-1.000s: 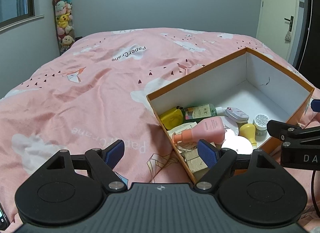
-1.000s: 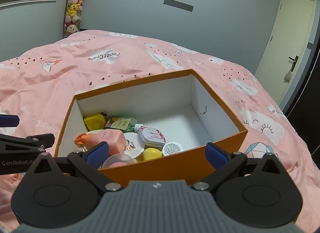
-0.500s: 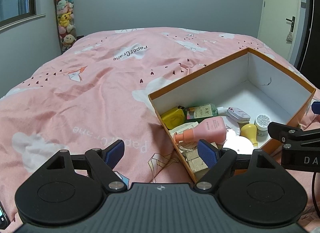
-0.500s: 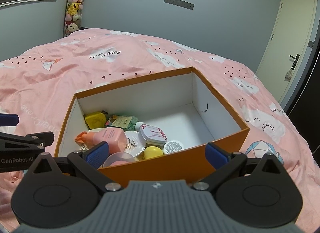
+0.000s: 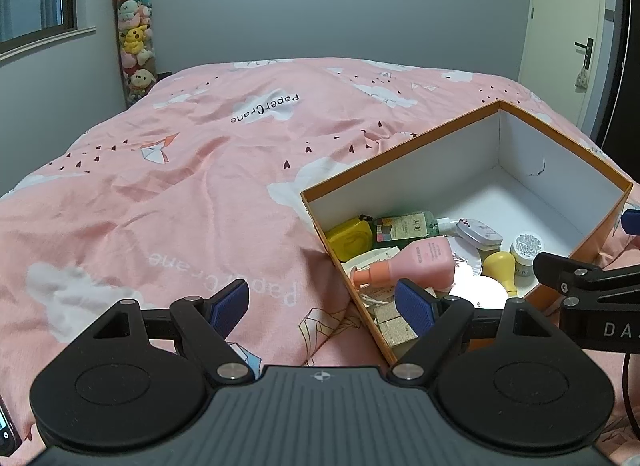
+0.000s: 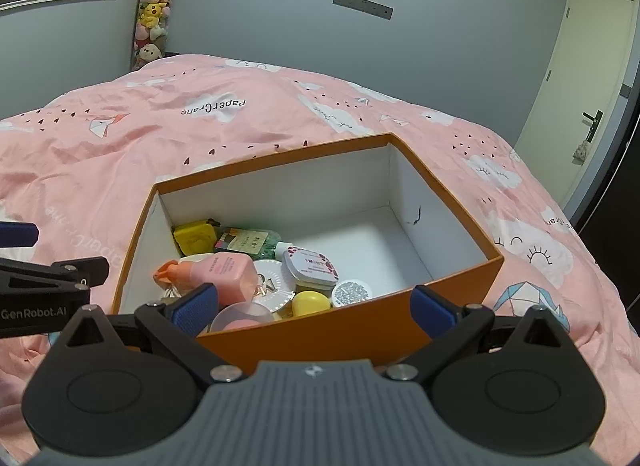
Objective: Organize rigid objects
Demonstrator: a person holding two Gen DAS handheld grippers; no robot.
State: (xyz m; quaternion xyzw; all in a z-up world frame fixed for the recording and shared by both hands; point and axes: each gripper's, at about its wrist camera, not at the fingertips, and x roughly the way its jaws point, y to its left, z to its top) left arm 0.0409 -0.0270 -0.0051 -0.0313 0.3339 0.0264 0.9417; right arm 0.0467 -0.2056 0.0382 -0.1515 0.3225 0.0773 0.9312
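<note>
Clutter sits heaped in the near-left corner of the orange box [image 6: 320,338] on the bed [image 5: 180,185]: pink bottle [image 6: 224,272], yellow case [image 6: 194,240], green bottle [image 6: 250,244], white tin [image 6: 310,268], glitter jar [image 6: 352,293]. The rest of the box floor is bare. Left gripper [image 5: 322,304] and right gripper [image 6: 316,306] both hover with fingers spread wide, holding nothing. This fits items just gathered or items awaiting sorting. Any grasp should take the topmost pink bottle across its flat sides, clear of the box wall.
</note>
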